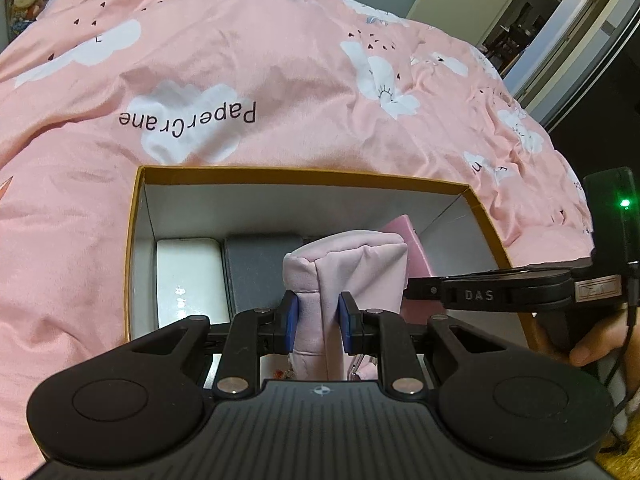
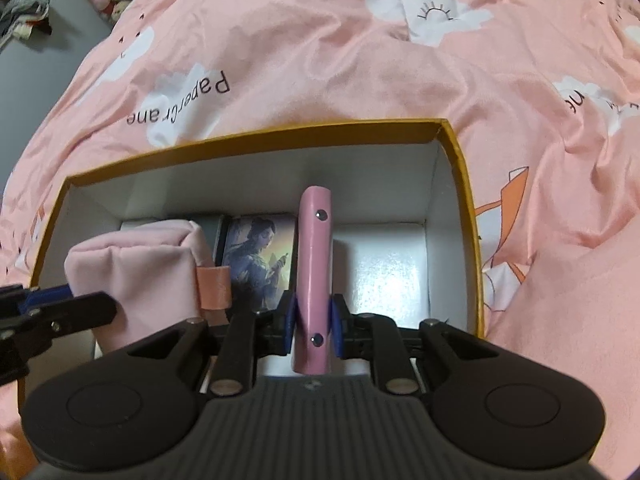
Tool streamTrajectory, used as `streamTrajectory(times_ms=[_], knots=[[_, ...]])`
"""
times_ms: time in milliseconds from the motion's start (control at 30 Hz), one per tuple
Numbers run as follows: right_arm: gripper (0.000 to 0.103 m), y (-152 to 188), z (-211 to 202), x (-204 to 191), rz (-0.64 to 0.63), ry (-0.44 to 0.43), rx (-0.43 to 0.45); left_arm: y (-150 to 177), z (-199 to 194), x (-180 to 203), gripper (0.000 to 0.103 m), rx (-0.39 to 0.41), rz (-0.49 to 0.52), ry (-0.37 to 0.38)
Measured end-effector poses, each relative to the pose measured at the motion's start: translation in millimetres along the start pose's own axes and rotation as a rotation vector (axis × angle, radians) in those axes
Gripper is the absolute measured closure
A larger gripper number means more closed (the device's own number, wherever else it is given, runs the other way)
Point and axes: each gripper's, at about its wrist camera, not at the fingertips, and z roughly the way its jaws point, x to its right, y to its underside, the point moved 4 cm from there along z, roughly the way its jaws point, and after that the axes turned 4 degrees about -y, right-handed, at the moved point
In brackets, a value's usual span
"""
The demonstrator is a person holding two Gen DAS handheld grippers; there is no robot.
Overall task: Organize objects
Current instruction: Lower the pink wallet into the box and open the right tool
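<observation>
Gripping a pink pouch (image 1: pixel 352 264) and pink case (image 2: pixel 315 264) inside the box (image 2: pixel 256 136).

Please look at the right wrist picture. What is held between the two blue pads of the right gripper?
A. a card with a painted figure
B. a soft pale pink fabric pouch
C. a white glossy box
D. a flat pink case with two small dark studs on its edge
D: the right gripper is shut on the flat pink case, seen edge-on with two dark studs, above the orange-rimmed cardboard box.
</observation>
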Motion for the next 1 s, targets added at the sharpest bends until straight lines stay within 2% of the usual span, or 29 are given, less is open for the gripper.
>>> streamTrajectory(times_ms=[167,267,400,500,700,800,867,1000], knots=[[0.079,1,-10,-14,-0.196,0.086,0.029,0,-1,3,0.079,0.004,0.007,0.002],[0.071,2,-17,-17,-0.302,0.123,0.033,-1,-1,5,0.079,0.002,0.013,0.006],[0.071,7,-24,-20,-0.462,0.145,0.017,-1,-3,6,0.079,0.005,0.015,0.007],[0.071,16,-24,-23,-0.595,0.142,-0.031,0,-5,8,0.079,0.0,0.019,0.019],[0.072,37,-4,-30,-0.826,0.125,-0.189,1,-7,8,0.079,-0.001,0.019,0.018],[0.072,43,5,-35,-0.916,0.147,-0.221,0,-7,6,0.079,-0.001,0.017,0.02],[0.072,45,13,-34,-0.976,0.192,-0.236,0,-8,6,0.079,-0.001,0.019,0.02],[0.072,49,23,-31,-1.028,0.222,-0.266,0,-8,5,0.079,0.001,0.018,0.023]])
